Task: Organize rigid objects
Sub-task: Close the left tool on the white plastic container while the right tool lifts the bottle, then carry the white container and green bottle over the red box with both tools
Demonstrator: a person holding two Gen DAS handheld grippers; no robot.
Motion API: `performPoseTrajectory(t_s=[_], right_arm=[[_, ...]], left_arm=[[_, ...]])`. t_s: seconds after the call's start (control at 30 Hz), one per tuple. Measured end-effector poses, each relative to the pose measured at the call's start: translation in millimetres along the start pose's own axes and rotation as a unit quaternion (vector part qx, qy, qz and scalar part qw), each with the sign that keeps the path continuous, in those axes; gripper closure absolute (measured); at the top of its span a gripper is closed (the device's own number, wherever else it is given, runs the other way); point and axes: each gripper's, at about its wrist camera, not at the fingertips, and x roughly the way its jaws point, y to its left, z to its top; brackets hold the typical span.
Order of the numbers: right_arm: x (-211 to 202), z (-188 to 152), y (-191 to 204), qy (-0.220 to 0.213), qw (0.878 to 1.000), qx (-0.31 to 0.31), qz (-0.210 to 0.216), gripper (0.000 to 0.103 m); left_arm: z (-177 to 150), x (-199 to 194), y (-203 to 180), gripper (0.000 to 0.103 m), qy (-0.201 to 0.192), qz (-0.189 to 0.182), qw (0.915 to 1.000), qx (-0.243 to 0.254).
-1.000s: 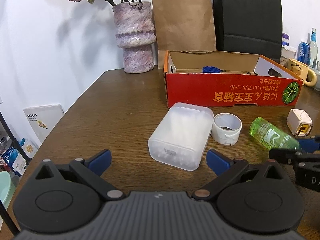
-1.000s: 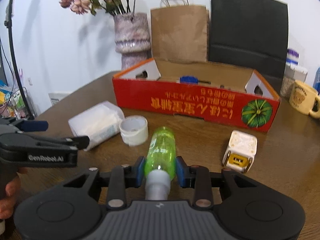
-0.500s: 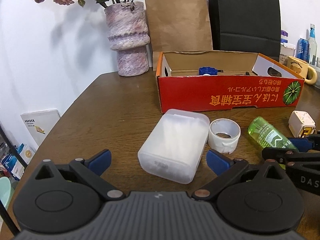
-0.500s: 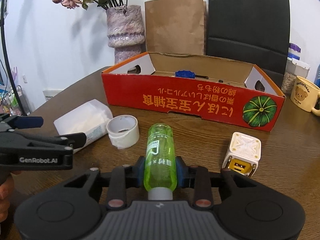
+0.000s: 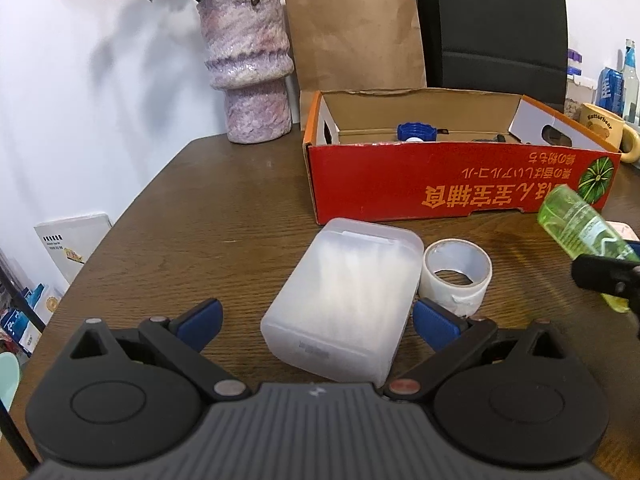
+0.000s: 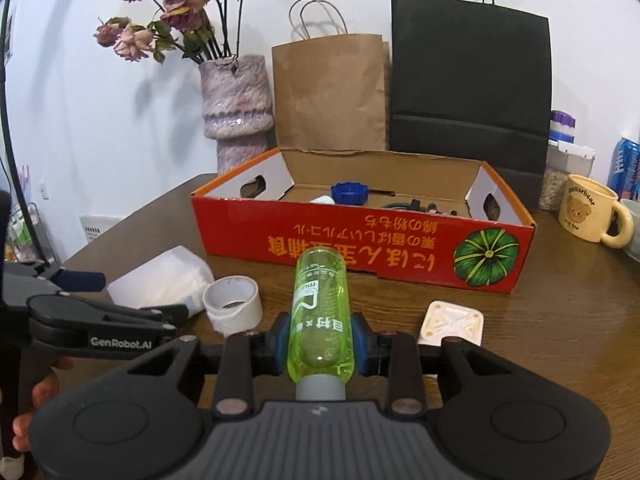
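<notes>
My right gripper (image 6: 320,344) is shut on a green plastic bottle (image 6: 320,312) and holds it lifted above the table, its base pointing at the red cardboard box (image 6: 360,240). The bottle also shows in the left wrist view (image 5: 580,224). My left gripper (image 5: 316,320) is open, its fingers either side of the near end of a frosted plastic case (image 5: 344,300), not touching it. A white tape roll (image 5: 456,272) lies right of the case. A white cube adapter (image 6: 450,322) lies on the table under the bottle's right side.
The box (image 5: 460,184) holds a blue cap (image 6: 349,193) and dark cables. Behind it stand a purple vase (image 5: 250,68), a brown paper bag (image 5: 352,28) and a black bag (image 6: 470,84). A yellow mug (image 6: 588,210) stands at right.
My right gripper has lifted the green bottle off the table and raised it toward the box. My left gripper has moved forward, bringing the plastic case between its open fingers.
</notes>
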Motion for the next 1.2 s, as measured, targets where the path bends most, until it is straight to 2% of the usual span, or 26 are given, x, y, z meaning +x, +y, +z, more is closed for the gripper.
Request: performPoseTrajectory(t_s=[0.27,0.37,0.4,0.53,0.67,1.2], right_arm=[[2,0,-6,0.0,1.0,0.007,-0.008,0.073],[2,0,-5,0.0,1.0,0.006,-0.008,0.073],[2,0,-5,-0.001,1.0,0.005,-0.008,0.073],[0,-1,-4,-0.004,1.0,0.003,-0.008,0.073],[-4,-1,-4,-0.009,1.0,0.002,-0.006,0.073],[-26,-1,-6,-0.039,0.999,-0.004,0.002,0.073]], left_arm=[[3,8,-2,0.0,0.005,-0.019,0.9998,-0.005],[2,6,-3,0.014,0.001,-0.019,0.9998,-0.009],[2,5,-2,0.023,0.001,-0.022,0.9997,-0.013],[-1,-3,-4,0.027,-0.01,-0.016,0.9997,-0.016],[-3,-9,-6,0.029,-0.014,-0.002,0.9997,-0.02],[-10,-44,-11,0.032,-0.052,0.013,0.9976,-0.044]])
